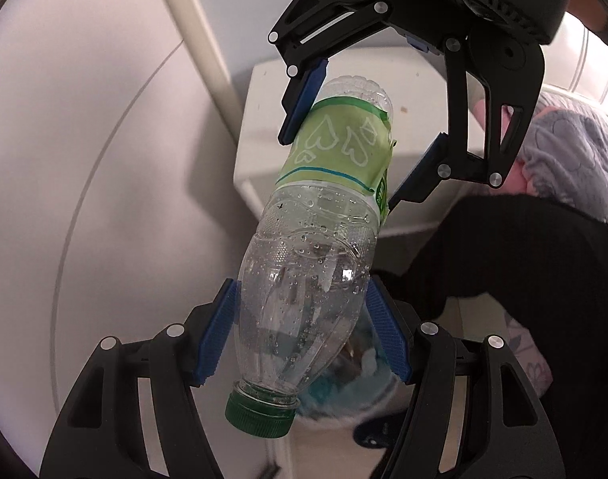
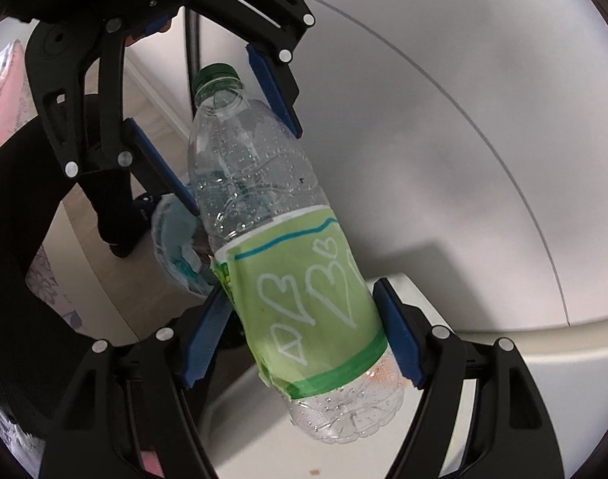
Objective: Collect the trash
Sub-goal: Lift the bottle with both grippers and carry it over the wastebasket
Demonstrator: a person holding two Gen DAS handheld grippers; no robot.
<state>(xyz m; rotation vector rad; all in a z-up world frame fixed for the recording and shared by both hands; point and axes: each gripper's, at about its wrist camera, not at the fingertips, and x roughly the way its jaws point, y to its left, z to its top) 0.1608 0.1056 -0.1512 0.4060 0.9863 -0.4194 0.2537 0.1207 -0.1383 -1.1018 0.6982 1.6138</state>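
Note:
A clear plastic bottle (image 1: 311, 247) with a green label and a green cap hangs in the air between both grippers. My left gripper (image 1: 304, 335) has its blue pads against the bottle's clear upper part near the neck. My right gripper (image 2: 304, 331) has its pads on the green label part (image 2: 307, 311). In the left wrist view the right gripper (image 1: 343, 135) reaches in from above. In the right wrist view the left gripper (image 2: 220, 127) reaches in from the top left. The cap (image 2: 216, 74) points away from the right gripper.
A white bin with a blue liner (image 2: 176, 239) stands on the floor below the bottle; it also shows in the left wrist view (image 1: 343, 395). A white cabinet top (image 1: 272, 119) lies behind. A pink and grey blanket (image 1: 571, 151) is at the right. White wall (image 2: 443, 119) fills the background.

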